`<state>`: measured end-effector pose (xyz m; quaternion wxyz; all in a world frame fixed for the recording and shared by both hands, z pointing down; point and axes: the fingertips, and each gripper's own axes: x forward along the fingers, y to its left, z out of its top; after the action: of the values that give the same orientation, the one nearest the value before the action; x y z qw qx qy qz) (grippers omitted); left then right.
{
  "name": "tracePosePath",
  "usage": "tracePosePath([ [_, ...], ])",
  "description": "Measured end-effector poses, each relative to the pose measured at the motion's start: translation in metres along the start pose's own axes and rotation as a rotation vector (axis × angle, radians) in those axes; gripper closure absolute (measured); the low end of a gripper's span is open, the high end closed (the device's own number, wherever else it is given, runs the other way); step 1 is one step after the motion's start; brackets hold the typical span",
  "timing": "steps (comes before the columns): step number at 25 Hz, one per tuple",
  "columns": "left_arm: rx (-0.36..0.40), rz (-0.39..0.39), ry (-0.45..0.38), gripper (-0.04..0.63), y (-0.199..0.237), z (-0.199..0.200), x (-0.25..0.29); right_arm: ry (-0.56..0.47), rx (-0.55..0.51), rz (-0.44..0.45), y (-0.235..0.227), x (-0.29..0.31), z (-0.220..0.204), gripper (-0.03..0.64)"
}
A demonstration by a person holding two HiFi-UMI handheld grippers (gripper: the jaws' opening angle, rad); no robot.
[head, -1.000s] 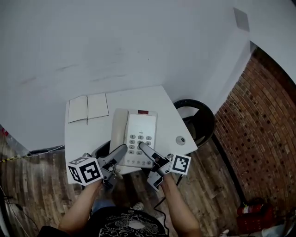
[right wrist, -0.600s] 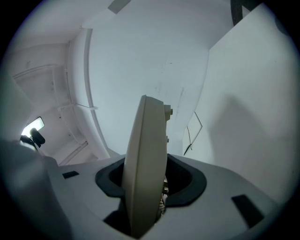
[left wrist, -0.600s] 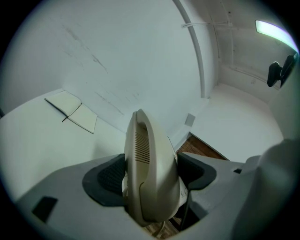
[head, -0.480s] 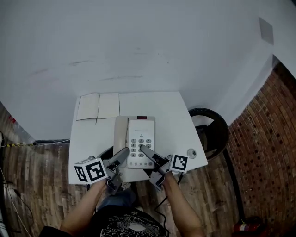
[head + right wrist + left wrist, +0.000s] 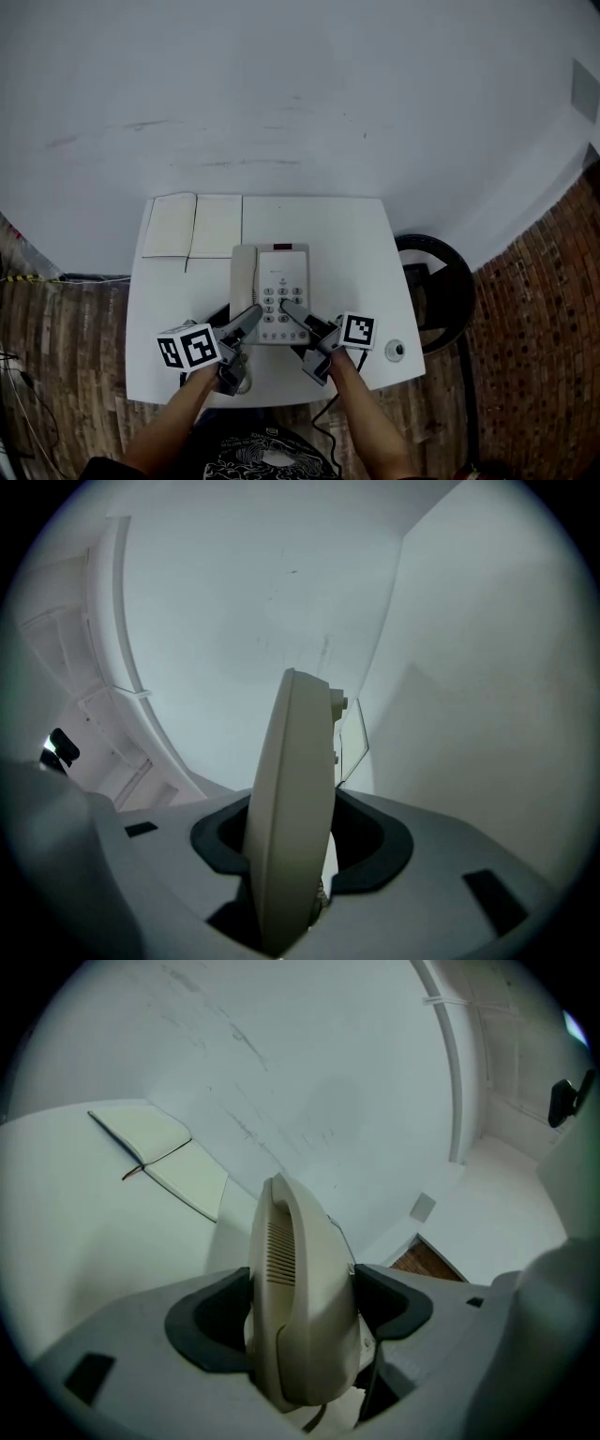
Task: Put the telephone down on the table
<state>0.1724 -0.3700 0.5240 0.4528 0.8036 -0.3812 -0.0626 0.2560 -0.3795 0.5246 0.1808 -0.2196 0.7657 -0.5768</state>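
A beige telephone [image 5: 281, 279] with a grey keypad and its handset on the left is held over the middle of the white table [image 5: 352, 234]. My left gripper [image 5: 249, 319] is shut on its near left side, and the handset [image 5: 292, 1269] stands between the dark pads. My right gripper [image 5: 291, 310] is shut on the telephone's near right edge [image 5: 291, 808]. Whether the telephone's underside touches the tabletop is hidden. A dark cord [image 5: 330, 408] hangs below the table's front edge.
An open notebook [image 5: 192, 225] lies at the table's far left corner, seen also as pale notebook pages [image 5: 159, 1152]. A small round object [image 5: 395, 351] sits at the near right corner. A black round seat [image 5: 441, 281] stands right of the table, by a brick wall [image 5: 553, 328].
Held by both grippers, the telephone has moved from the table's front edge farther in, toward the middle. Neither grip has changed.
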Motion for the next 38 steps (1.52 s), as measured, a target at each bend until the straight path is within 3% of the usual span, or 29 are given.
tracePosePath([
  [13, -0.129, 0.038, 0.102, 0.241, 0.053, -0.001, 0.059, 0.035, 0.061, -0.118, -0.068, 0.02, 0.034, 0.433],
  [19, -0.1, 0.035, 0.098, 0.241, 0.062, -0.001, 0.067, 0.049, 0.022, -0.144, -0.075, 0.024, 0.039, 0.442],
  [24, -0.079, 0.02, 0.12, 0.241, 0.064, -0.005, 0.071, 0.059, 0.024, -0.251, -0.09, 0.02, 0.034, 0.431],
  [27, -0.078, 0.033, 0.146, 0.241, 0.065, -0.009, 0.073, 0.073, -0.011, -0.249, -0.09, 0.021, 0.035, 0.431],
  [31, -0.095, 0.065, 0.196, 0.243, 0.067, -0.015, 0.075, 0.116, -0.083, -0.317, -0.09, 0.02, 0.034, 0.425],
  [38, -0.097, 0.09, 0.21, 0.255, 0.069, -0.017, 0.078, 0.153, -0.186, -0.409, -0.093, 0.019, 0.034, 0.397],
])
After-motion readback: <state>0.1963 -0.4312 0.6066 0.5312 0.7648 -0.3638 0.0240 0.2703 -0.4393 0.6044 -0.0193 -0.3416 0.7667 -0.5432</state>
